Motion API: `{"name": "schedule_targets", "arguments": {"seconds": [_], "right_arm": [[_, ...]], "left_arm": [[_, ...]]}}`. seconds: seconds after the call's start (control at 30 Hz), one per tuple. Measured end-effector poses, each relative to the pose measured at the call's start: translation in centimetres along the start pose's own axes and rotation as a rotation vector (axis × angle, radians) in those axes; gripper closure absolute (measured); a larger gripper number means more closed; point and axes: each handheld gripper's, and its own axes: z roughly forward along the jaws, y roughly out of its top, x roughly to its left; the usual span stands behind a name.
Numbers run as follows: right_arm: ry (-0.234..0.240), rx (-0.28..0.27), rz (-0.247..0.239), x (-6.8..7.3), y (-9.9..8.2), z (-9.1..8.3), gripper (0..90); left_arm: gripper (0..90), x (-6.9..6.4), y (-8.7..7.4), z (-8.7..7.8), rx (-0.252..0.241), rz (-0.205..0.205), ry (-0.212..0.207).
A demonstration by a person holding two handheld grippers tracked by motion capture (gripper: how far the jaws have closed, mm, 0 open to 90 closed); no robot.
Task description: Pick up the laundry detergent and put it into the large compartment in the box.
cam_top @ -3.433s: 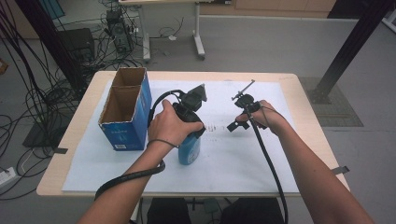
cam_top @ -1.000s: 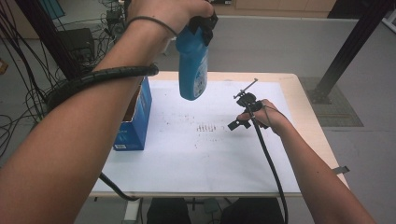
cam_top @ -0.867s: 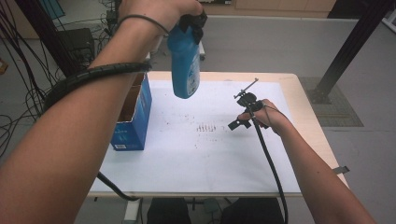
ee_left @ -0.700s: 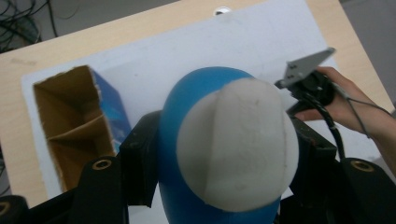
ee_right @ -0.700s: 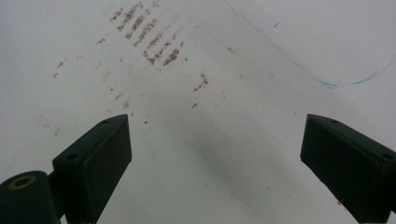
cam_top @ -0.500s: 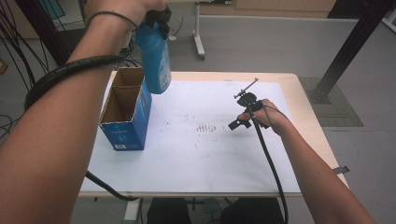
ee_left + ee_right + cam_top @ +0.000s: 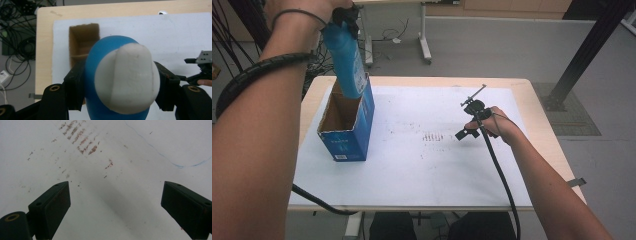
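Note:
A blue bottle [image 7: 346, 57] with a white base [image 7: 126, 77] hangs upright above the open blue cardboard box [image 7: 346, 120] at the table's left. My left gripper [image 7: 343, 17] is shut on the bottle's upper part, raised high over the box. In the left gripper view both black jaws press the bottle's sides and the box's brown inside [image 7: 82, 47] lies below and to the left. My right gripper [image 7: 467, 131] rests low over the white sheet [image 7: 437, 165] at the right. Its jaws stand wide apart with nothing between them [image 7: 115, 202].
The white sheet covers most of the wooden table [image 7: 532, 105] and carries brown smudges [image 7: 434, 136] near its middle. Cables trail from both grippers off the near edge. Beyond the table's far side stand desk legs [image 7: 424, 45] and, at far left, tangled cables [image 7: 15, 47].
My left gripper has carried the blue bottle leftward from above the table's middle to over the open box. The right gripper has stayed where it was.

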Motion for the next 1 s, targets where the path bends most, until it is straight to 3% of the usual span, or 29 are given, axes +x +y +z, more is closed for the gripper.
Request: {"name": "schedule_targets", "arguments": {"seconds": [0.13, 0.3, 0.67, 1.0], "right_arm": [[0.003, 0.006, 0.008, 0.0, 0.0, 0.1, 8.5], [0.005, 0.006, 0.008, 0.0, 0.0, 0.2, 8.5], [0.004, 0.0, 0.014, -0.3, -0.2, 0.0, 8.5], [0.009, 0.002, 0.013, 0.0, -0.1, 0.1, 8.4]], "left_arm": [[38.0, 0.7, 0.1, 0.1, 0.001, -0.027, 0.02], [38.0, 1.3, 0.2, 0.5, 0.001, -0.046, 0.013], [38.0, 3.0, -0.6, 2.7, 0.017, -0.075, 0.011], [38.0, 3.8, -1.4, 4.7, 0.036, -0.066, 0.019]]}}
